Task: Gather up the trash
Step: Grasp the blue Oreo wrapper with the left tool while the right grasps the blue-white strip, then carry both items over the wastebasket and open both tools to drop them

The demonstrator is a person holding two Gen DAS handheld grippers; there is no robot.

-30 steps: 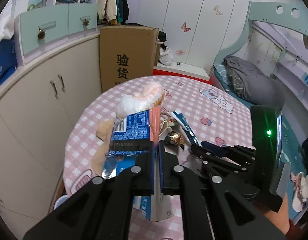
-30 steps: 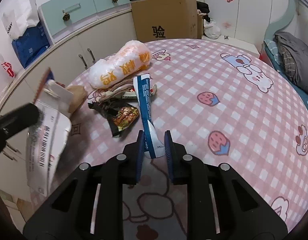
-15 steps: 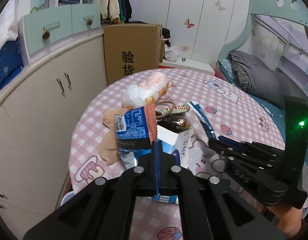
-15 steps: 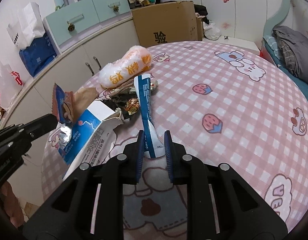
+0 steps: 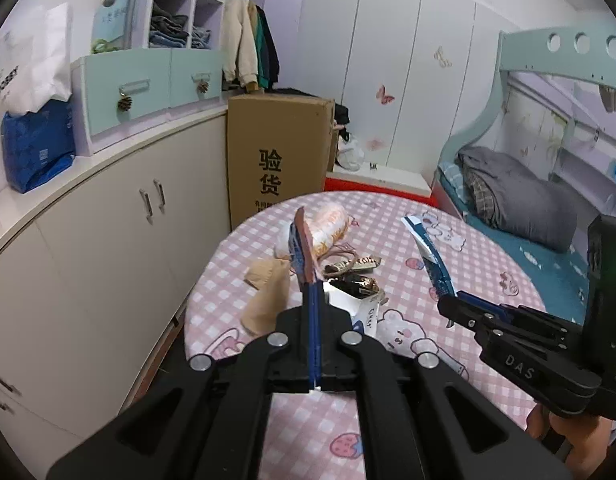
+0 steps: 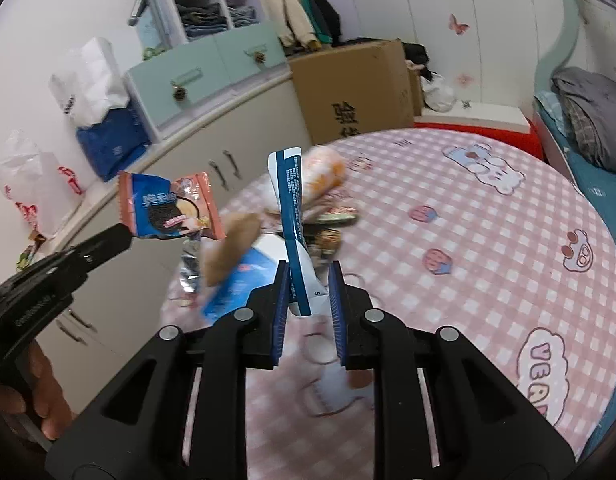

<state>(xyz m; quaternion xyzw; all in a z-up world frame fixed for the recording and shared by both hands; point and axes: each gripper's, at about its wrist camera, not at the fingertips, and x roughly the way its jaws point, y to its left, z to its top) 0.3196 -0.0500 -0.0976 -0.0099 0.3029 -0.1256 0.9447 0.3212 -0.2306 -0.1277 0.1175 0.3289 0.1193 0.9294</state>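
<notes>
Around the litter pile (image 5: 340, 264), your far and right approaches cross bare checked tablecloth (image 6: 488, 248). The left approach is blocked by the curved cabinet (image 5: 107, 240) beside the table edge; a cardboard box (image 5: 279, 152) stands behind the pile.

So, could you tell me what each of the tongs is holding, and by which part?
Left tongs pinch the cookie wrapper by one end edge. Right tongs hold the long blue-and-white wrapper at its lower end.

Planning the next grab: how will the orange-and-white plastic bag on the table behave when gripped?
The orange-and-white plastic bag looks puffy and crinkled, so it is probably light and would squash. Its glossy film may slip between the fingers. It lies on its side, so a push might roll it.
</notes>
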